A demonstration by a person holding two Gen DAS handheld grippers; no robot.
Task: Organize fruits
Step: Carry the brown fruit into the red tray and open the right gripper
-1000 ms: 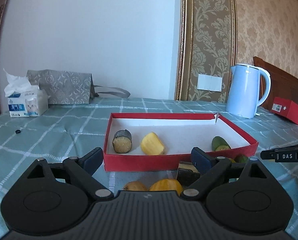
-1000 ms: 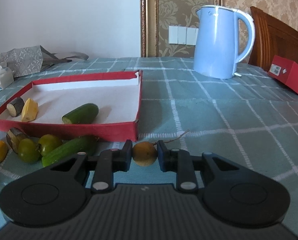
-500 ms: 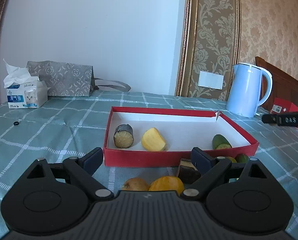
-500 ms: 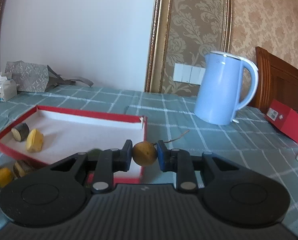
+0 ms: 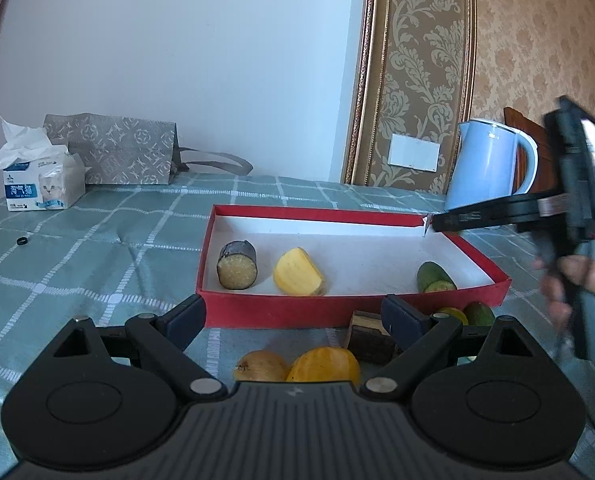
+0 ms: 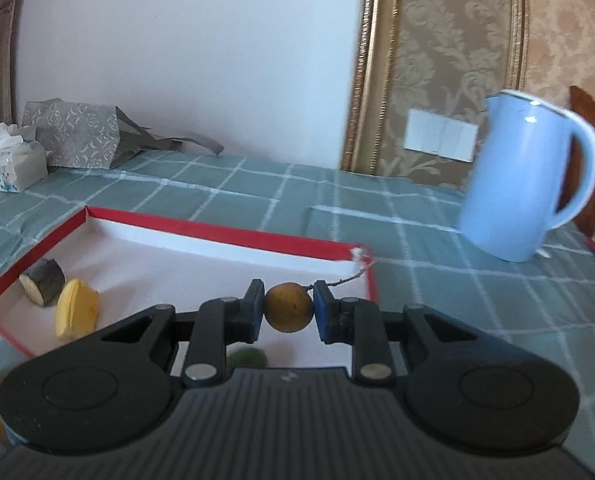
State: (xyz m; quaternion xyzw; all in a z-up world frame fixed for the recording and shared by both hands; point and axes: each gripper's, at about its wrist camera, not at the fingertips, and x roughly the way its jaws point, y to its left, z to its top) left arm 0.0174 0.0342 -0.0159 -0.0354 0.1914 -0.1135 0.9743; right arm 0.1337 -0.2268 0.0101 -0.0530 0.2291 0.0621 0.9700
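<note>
My right gripper [image 6: 289,310] is shut on a small brown round fruit [image 6: 289,307] with a thin stem and holds it above the right part of the red tray [image 6: 233,236]. The tray [image 5: 297,314] holds a dark sugarcane piece [image 5: 236,265], a yellow fruit piece [image 5: 298,272] and a cucumber piece [image 5: 435,279]. My left gripper [image 5: 293,316] is open and empty just before the tray's near wall. Under it lie a brown round fruit [image 5: 259,366], a yellow fruit [image 5: 323,365] and a dark cane piece [image 5: 371,338]. The right gripper [image 5: 577,216] shows blurred at the right of the left wrist view.
A light blue kettle [image 6: 525,176] stands right of the tray. A tissue box [image 5: 41,184] and a grey paper bag [image 5: 117,154] stand at the back left. A small black ring [image 5: 22,241] lies on the checked cloth. More green fruit [image 5: 477,314] lies by the tray's near right corner.
My right gripper lifted the brown fruit off the cloth and carried it left and up over the tray. My left gripper stayed open and hardly moved.
</note>
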